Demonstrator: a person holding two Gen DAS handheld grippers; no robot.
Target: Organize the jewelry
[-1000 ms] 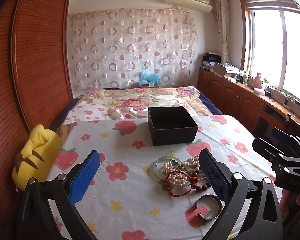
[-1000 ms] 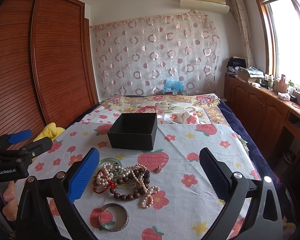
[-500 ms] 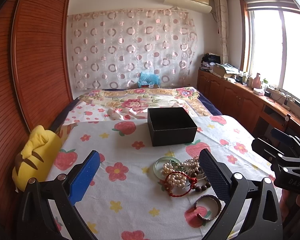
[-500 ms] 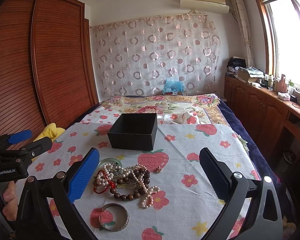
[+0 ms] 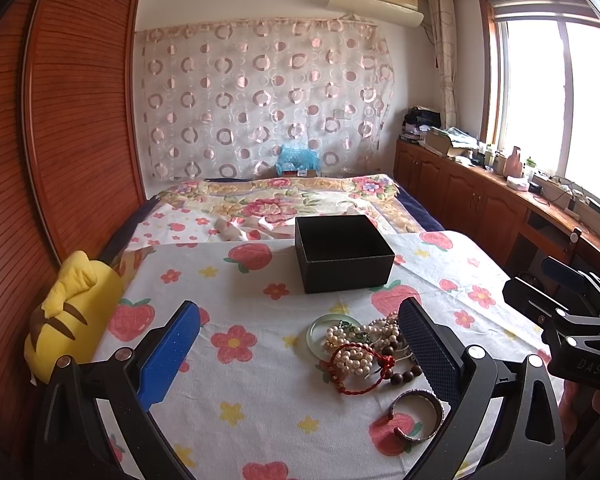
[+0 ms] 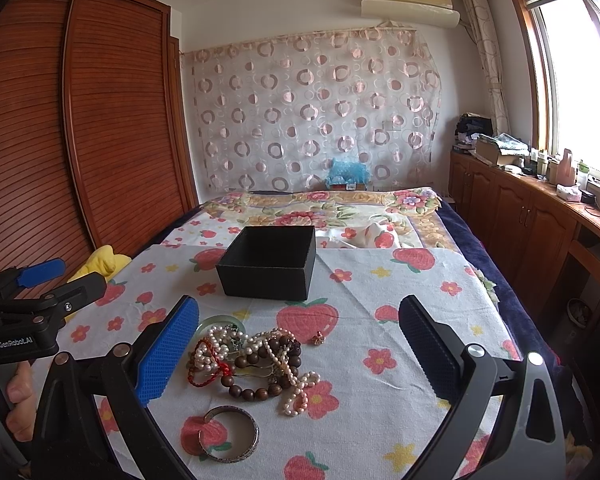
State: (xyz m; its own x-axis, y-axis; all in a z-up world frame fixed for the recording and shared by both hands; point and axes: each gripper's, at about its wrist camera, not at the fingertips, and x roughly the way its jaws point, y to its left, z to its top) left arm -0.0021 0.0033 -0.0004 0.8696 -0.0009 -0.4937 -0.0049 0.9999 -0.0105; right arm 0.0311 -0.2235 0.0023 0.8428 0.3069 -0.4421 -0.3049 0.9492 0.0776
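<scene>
while jewelry pile [image 6: 252,360] lies before black box [image 6: 270,266] — left gripper [image 5: 300,344], right gripper [image 6: 300,344] jaws spread wide, empty.

The black box [image 6: 269,266] has a matt, finely grained card-like skin. The cloth [image 6: 380,280] under it is a soft printed fabric with a slightly nubby weave. The pearl strands [image 6: 296,392] shine smooth and glossy; the brown beads [image 6: 256,392] look like polished wood. The bangle [image 6: 229,434] is dull metal with a patterned outer face, and the pale green ring [image 5: 320,332] looks glassy and translucent. The wardrobe [image 6: 112,140] is ribbed, varnished wood. The gripper pads [image 6: 168,350] are dimpled matt rubber.
</scene>
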